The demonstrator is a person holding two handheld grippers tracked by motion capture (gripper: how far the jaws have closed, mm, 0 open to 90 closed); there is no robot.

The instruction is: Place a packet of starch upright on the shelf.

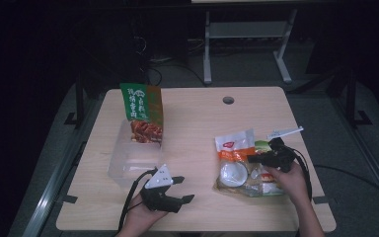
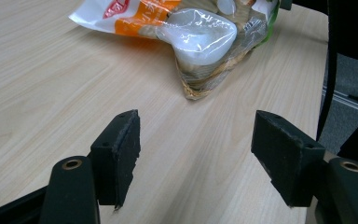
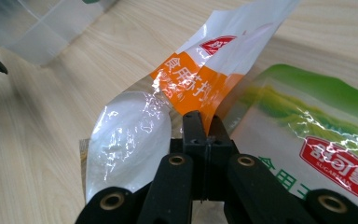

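- R gripper (image 3: 204,122) clamped shut on edge of orange bag (image 1: 234,148), lying on table's (image 1: 197,123) right side.
- Bag looks light, floppy, slick film w/ a firm white lump inside; seam edge is prob the best hold.
- L gripper (image 2: 196,140) wide open, holding nothing.
- Clear tub (image 1: 128,160) at left has a green packet (image 1: 142,113) standing in it.

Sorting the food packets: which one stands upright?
The green packet with red food pictured, standing in the clear bin. The orange-white packet and green-white packet lie flat by the right gripper.
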